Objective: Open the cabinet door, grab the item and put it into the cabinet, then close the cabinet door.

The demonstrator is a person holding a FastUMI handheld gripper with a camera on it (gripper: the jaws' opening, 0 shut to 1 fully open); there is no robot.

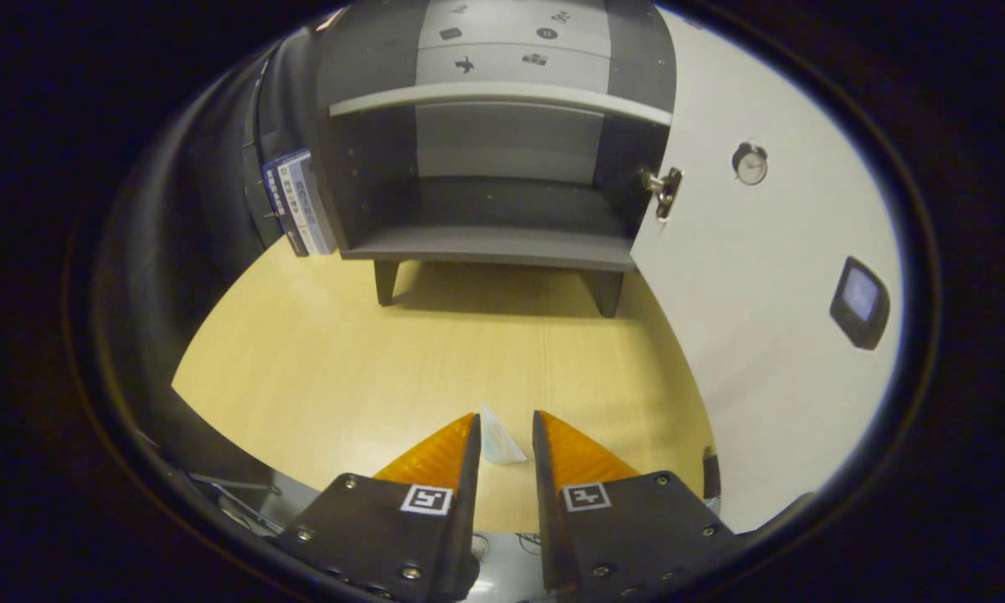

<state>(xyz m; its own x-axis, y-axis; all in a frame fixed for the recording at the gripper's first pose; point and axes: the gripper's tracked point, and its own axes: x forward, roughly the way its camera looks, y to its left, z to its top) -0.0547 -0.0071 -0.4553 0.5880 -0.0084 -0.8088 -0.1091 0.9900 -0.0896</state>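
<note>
Ahead, across a light wooden tabletop (368,352), stands a small grey cabinet (486,201) on short legs, its white door (754,335) swung wide open to the right so that the inside, with one shelf (502,99) above a bare bottom compartment, faces the camera. A metal hinge (663,188) shows at the door's inner edge, and on the door's face sit a small round dial (750,163) and a dark square fitting (859,301). A few upright books or boxes (300,203) lean just beside the cabinet's left wall. The gripper (503,431) hangs low over the near part of the table, well apart from the cabinet, its two orange fingers (435,456) standing a narrow gap apart. In that gap, near the tips, sits a small, thin, pale item (497,440) with a pointed top; what it is cannot be told at this size. It seems to lie against the left finger, but whether both fingers press on it cannot be made out, so the jaws are nearly closed and their hold on the item stays uncertain. The item is not in the cabinet, whose compartments hold nothing visible.
</note>
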